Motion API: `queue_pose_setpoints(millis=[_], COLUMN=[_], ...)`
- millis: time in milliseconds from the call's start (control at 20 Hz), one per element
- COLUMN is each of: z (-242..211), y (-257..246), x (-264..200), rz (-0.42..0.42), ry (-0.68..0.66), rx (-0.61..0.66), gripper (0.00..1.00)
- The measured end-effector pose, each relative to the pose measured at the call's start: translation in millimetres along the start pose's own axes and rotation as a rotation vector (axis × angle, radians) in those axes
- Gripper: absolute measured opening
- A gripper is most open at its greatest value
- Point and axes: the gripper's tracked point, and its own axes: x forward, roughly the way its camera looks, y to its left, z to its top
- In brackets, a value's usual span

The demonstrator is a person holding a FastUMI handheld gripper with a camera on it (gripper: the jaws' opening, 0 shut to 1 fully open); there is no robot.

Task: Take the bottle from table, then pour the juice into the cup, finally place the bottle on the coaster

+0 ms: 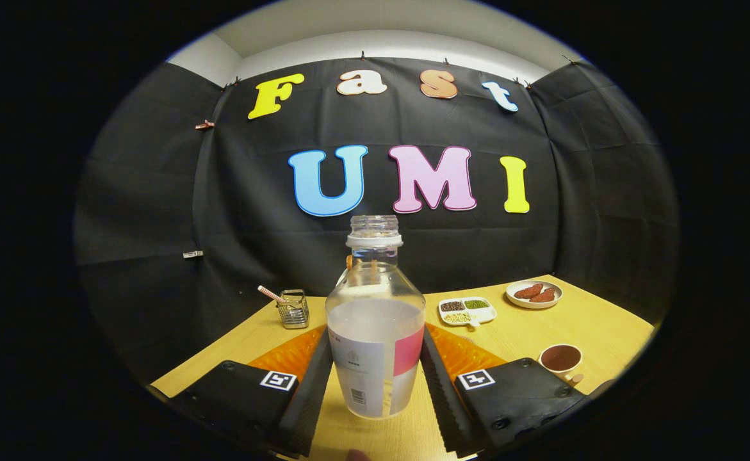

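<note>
The jaws of the gripper [375, 378] stand on either side of the bottle [375, 333], their inner faces meeting its lower body at the labelled band, so they read as clenched on it, though how firmly they press cannot be judged. The bottle is upright between the fingers, uncapped, its open neck rising well above them, and it holds a pale, cloudy juice to roughly the shoulder. Its base seems to hang just above the tabletop [599, 320], or barely rest on it; which of the two is not clear. That puts the work at the first step: the bottle is taken, or on the point of being lifted, and nothing is poured yet. Beyond the fingers to the right, near the right finger's mount, stands a small cup [560, 357] with a dark inside, most likely the target for the juice. Further off lie a divided dish of beans [467, 310] and a plate [533, 294] with reddish-brown pieces, and to the left a wire holder [293, 309] with a straw. I cannot pick out a coaster. The next move calls for a level carry to the cup, then a slow tilt, since the mouth is open and the fill high.
</note>
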Motion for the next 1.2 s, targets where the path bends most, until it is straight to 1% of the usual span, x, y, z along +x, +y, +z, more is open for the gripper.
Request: queue_pose_setpoints(millis=[300,500,750,1050,1200], z=[6,0,-23,-51,-61], y=[-20,-40,-52,-66,-78], x=[5,5,7,11,14], rz=[-0.031,-0.071,-0.061,-0.041,-0.049], ry=[-0.003,0.01,0.078,0.164,0.185], rx=[0.005,0.066,0.249,0.51,0.625], gripper=[0.76,0.76,0.76,0.76,0.76])
